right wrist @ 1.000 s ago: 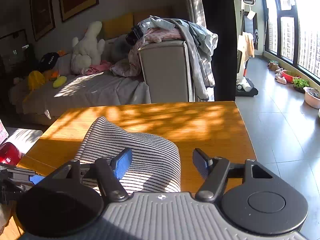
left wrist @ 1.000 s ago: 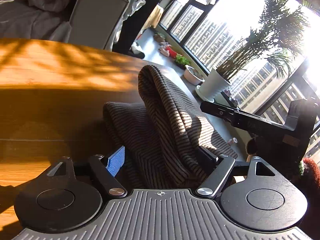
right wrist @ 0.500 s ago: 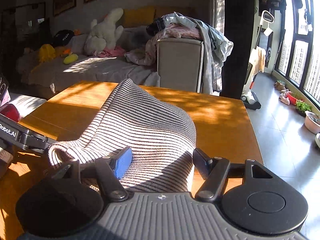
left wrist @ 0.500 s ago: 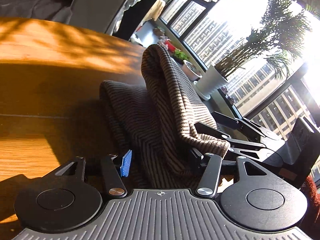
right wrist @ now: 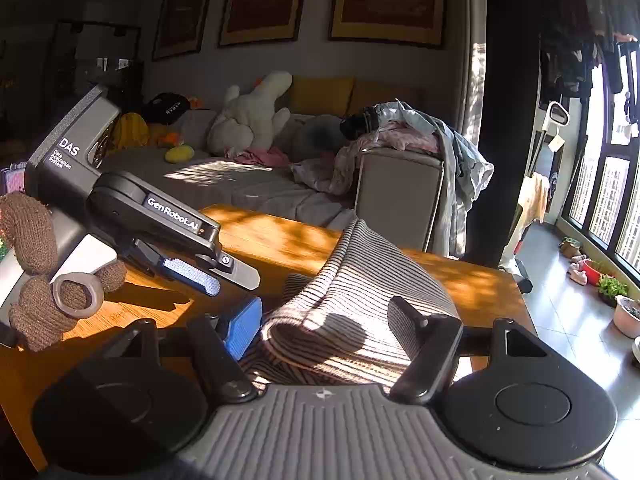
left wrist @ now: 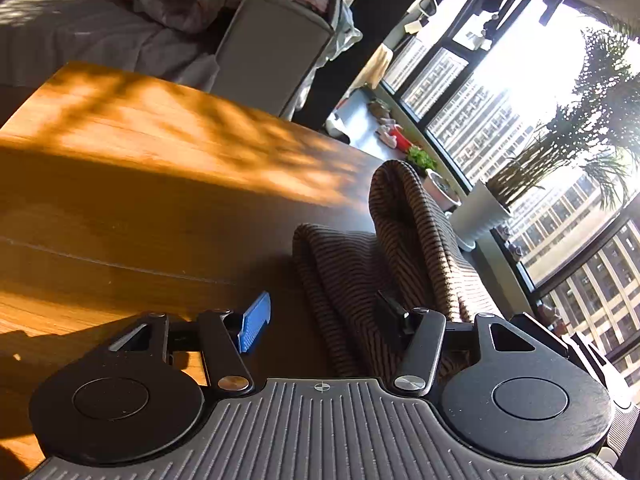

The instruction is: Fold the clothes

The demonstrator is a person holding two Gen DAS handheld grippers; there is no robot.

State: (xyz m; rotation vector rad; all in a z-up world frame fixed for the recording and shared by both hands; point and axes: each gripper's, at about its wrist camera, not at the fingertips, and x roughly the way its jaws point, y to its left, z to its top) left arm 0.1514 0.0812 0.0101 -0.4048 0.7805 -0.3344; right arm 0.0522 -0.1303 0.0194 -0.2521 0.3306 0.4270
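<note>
Draping in a hump at centre-right: brown-and-cream striped knit garment (right wrist: 372,292) on sunlit orange wooden tabletop (left wrist: 160,168) | left gripper (left wrist: 320,320) fingers parted, just narrowed, cloth between, grip unclear | right gripper (right wrist: 324,324) fingers apart astride folded edge, unpinched.

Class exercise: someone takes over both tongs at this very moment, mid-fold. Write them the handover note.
Left tongs: just been closing but not gripping. The striped garment sits between them against one finger, and the blue pad is clear of it.
Right tongs: a rolled fold of the garment fills the gap; grip cannot be told.
Garment: on the wooden table, bunched, one fold standing up.
Done: partly doubled over.
Left: probably lay the raised fold flat and square it.
</note>
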